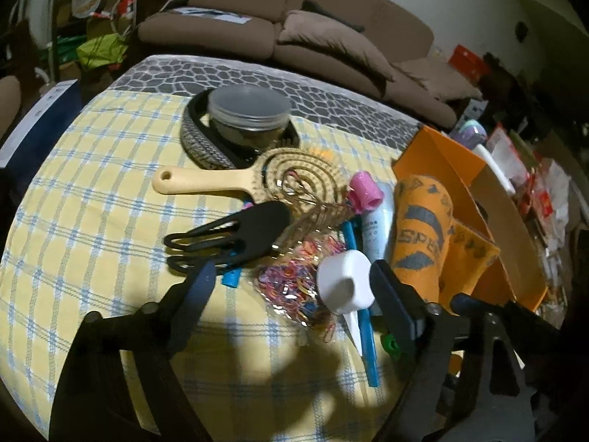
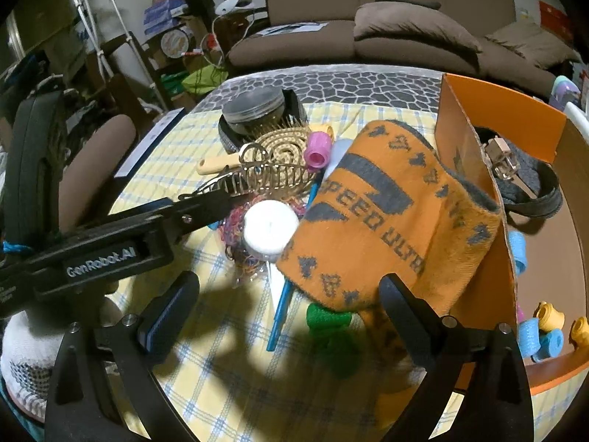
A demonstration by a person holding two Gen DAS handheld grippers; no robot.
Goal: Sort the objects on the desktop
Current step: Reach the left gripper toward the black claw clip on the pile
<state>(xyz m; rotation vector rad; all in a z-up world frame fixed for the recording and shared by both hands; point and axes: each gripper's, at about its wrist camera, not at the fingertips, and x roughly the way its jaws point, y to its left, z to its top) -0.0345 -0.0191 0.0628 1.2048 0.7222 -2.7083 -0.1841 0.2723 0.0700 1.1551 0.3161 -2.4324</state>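
A pile of hair items lies on the yellow checked cloth [image 1: 92, 191]: a black hair clip [image 1: 235, 235], a beige hairbrush [image 1: 257, 180], a gold claw clip [image 2: 257, 176], a bag of coloured elastics [image 1: 291, 287], a white tube [image 1: 346, 280], a pink roller [image 1: 364, 191] and blue sticks [image 1: 364, 331]. My left gripper [image 1: 291, 280] is open over the elastics and tube; in the right wrist view its arm [image 2: 110, 246] reaches in from the left. My right gripper [image 2: 291, 287] is open and empty, near a green roller [image 2: 327, 324] and an orange sock [image 2: 386, 221].
An orange cardboard box [image 2: 478, 110] stands at the right, holding a dark headband [image 2: 530, 191], a clear clip and several blue and yellow rollers [image 2: 545, 331]. A lidded jar [image 1: 250, 114] sits inside a headband at the far side. A brown sofa [image 2: 368, 25] is beyond the table.
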